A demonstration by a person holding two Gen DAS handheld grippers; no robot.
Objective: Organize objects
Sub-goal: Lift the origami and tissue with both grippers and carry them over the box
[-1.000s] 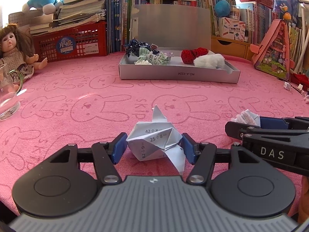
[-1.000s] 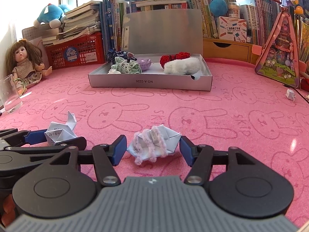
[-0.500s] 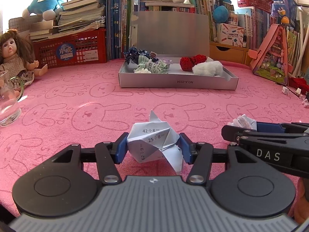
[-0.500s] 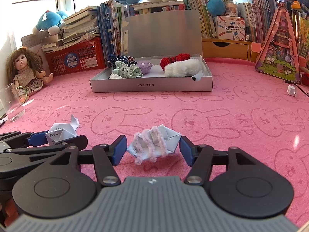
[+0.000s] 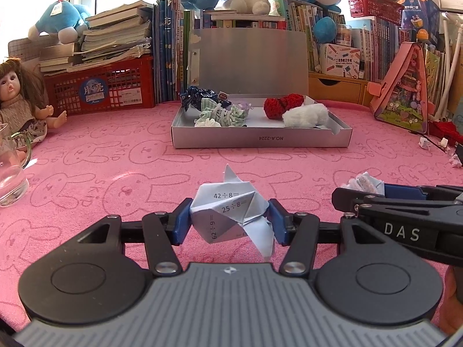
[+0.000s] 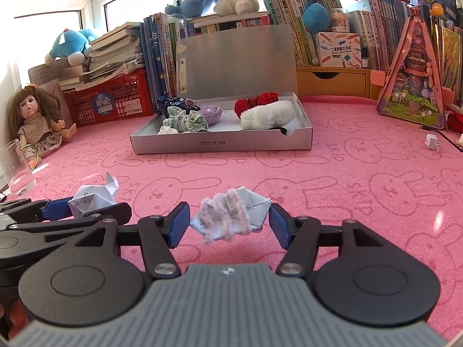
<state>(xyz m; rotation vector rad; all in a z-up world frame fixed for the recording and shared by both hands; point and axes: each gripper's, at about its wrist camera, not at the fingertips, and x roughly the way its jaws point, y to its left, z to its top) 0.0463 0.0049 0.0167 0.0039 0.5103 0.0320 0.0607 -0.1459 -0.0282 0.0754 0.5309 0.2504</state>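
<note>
My left gripper [image 5: 230,221] is shut on a folded white paper figure [image 5: 228,212] printed with sums, held above the pink cloth. My right gripper [image 6: 230,221] is shut on a folded paper piece wrapped with a pink fuzzy band [image 6: 231,217], also lifted. The two grippers are side by side; the right one shows at the right of the left wrist view [image 5: 405,211], and the left one at the left of the right wrist view [image 6: 58,214]. An open silver box [image 5: 260,140] holding hair scrunchies and fluffy items stands ahead.
A glass cup [image 5: 8,170] stands at the left edge beside a doll [image 5: 20,98]. A red crate [image 5: 101,92], books and plush toys line the back. A pink triangular case [image 5: 405,92] leans at the right. Small paper bits [image 6: 432,141] lie at the right.
Both grippers have risen from the cloth with their paper pieces and tilted up a little. The left jaws closed tighter on the paper figure.
</note>
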